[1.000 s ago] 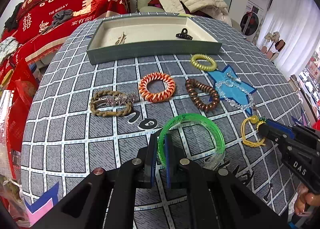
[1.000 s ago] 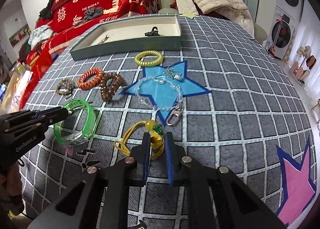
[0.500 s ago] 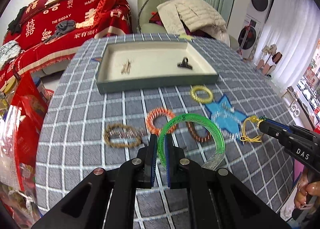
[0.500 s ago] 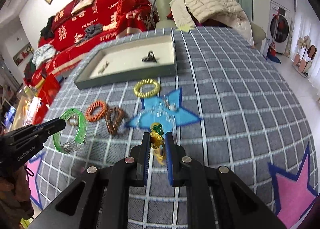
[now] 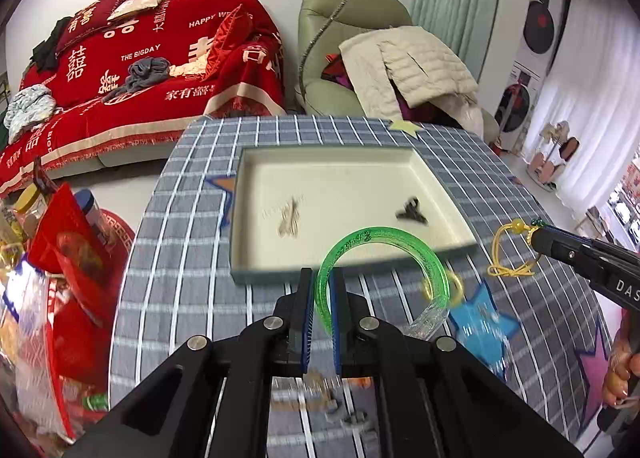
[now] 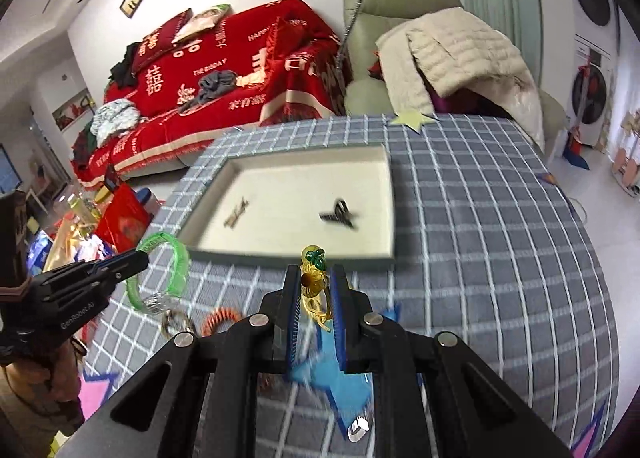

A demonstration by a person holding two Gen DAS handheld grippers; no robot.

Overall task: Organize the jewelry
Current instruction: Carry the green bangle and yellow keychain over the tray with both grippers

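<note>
- Left wrist view: left gripper (image 5: pixel 323 290) clamped on green bangle (image 5: pixel 384 242), held off the checked tablecloth (image 5: pixel 180 258) before the tray (image 5: pixel 352 193).
- Right gripper (image 6: pixel 316 290) clamped on yellow cord charm (image 6: pixel 314 270), also raised, just short of the tray rim.

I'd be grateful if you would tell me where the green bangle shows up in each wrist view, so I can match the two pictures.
Left wrist view: the green bangle arches up at centre, pinched by the left gripper.
Right wrist view: the green bangle is at the left edge, held at that gripper's tip.
Shared landmark: the cream tray, with the black hair clip inside.
</note>
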